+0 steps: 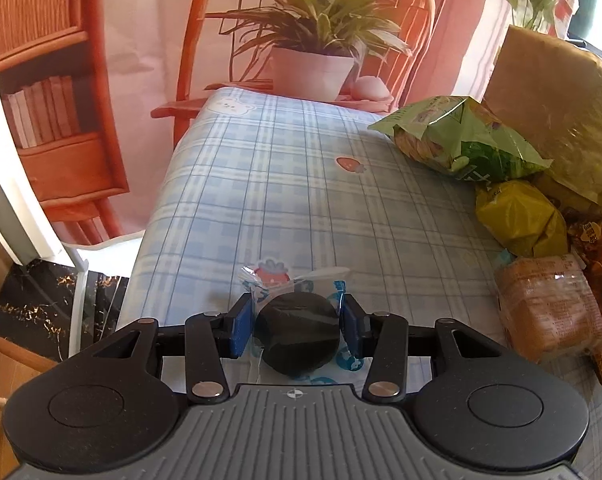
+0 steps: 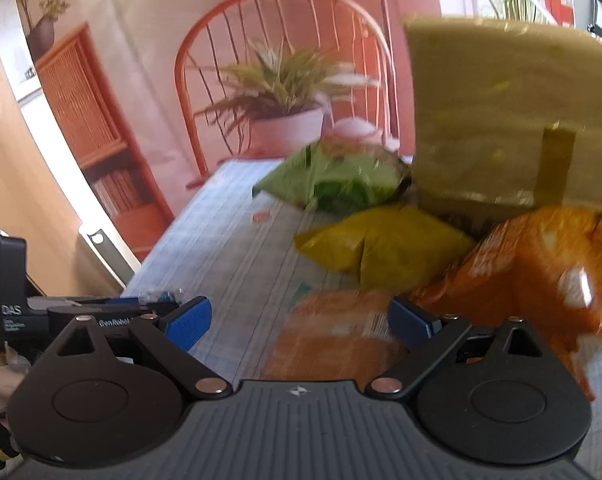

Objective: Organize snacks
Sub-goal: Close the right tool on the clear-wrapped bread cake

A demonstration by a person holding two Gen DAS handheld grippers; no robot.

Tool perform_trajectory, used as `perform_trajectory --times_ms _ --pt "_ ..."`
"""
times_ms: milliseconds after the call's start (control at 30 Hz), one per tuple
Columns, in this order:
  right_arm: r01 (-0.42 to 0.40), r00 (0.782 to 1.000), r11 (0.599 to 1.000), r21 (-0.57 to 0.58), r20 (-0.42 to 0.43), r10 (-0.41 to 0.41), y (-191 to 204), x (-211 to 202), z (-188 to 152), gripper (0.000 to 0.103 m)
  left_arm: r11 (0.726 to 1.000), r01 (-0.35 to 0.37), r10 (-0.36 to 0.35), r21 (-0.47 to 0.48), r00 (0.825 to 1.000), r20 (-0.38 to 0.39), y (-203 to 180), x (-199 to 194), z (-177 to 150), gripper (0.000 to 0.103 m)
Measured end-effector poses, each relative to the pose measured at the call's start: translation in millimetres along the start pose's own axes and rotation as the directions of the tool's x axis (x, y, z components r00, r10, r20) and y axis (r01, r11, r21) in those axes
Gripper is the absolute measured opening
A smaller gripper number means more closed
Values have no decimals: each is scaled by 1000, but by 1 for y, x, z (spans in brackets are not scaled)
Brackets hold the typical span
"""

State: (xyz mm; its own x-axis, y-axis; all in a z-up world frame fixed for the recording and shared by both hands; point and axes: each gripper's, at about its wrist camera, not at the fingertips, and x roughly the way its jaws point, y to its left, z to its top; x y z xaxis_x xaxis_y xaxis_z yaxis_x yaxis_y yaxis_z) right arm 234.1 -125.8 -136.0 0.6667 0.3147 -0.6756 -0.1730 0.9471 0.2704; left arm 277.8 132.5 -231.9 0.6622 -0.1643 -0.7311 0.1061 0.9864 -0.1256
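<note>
Between the blue pads of the left tool [image 1: 297,326], a dark round snack in a clear wrapper [image 1: 297,334] is sitting clamped, both pads pressing on the crinkled plastic at its sides, low over the near part of the bench [image 1: 261,184], which is wearing a blue plaid cloth. Over on the right side of that bench, the other snacks are lying bunched together: a green bag [image 1: 461,140] farthest back, a yellow bag [image 1: 517,220] touching its near side, then a brown clear-wrapped pack [image 1: 549,308] nearest, with an orange bag [image 1: 597,240] partly showing at the frame's edge. A tall brown paper bag [image 1: 557,108] is standing behind them, leaning against the green one.

From the right wrist view, which is smeared by blur, the right tool [image 2: 301,320] is hanging released, its jaws standing wide with nothing pinched between them. It is hovering above the brown pack [image 2: 333,340], with the orange bag [image 2: 541,272] just beside its right finger and the yellow bag [image 2: 385,248] beyond. The left tool's body [image 2: 41,312] is showing at the left edge.
</note>
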Motion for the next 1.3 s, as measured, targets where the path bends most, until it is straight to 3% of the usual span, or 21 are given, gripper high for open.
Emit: perform_trajectory --times_ms 200,433,667,833,900,1000,1300 --pt "65 995 998 13 -71 -64 3 16 -8 97 1000 6 -5 -11 1000 7 0 -1 -4 50" --pt "189 972 982 -26 -139 -191 7 42 -12 99 1000 3 -3 -15 1000 21 -1 -2 -8 51" --pt "283 945 955 -92 -142 -294 21 66 -19 103 1000 9 -8 -23 1000 30 1 -4 -10 50" --pt "316 933 938 -143 -131 -334 22 72 -28 96 1000 11 -10 -27 999 35 2 -4 -10 50" --pt "302 940 944 -130 -123 -318 20 69 -28 88 999 13 -12 -31 999 35 3 -4 -9 50" --pt "275 951 957 -92 -120 -284 15 63 -26 84 999 17 -16 -45 999 28 4 -4 -8 49" --pt "140 987 989 46 -84 -136 3 35 -20 81 997 9 -10 -72 1000 -18 5 -11 -9 48"
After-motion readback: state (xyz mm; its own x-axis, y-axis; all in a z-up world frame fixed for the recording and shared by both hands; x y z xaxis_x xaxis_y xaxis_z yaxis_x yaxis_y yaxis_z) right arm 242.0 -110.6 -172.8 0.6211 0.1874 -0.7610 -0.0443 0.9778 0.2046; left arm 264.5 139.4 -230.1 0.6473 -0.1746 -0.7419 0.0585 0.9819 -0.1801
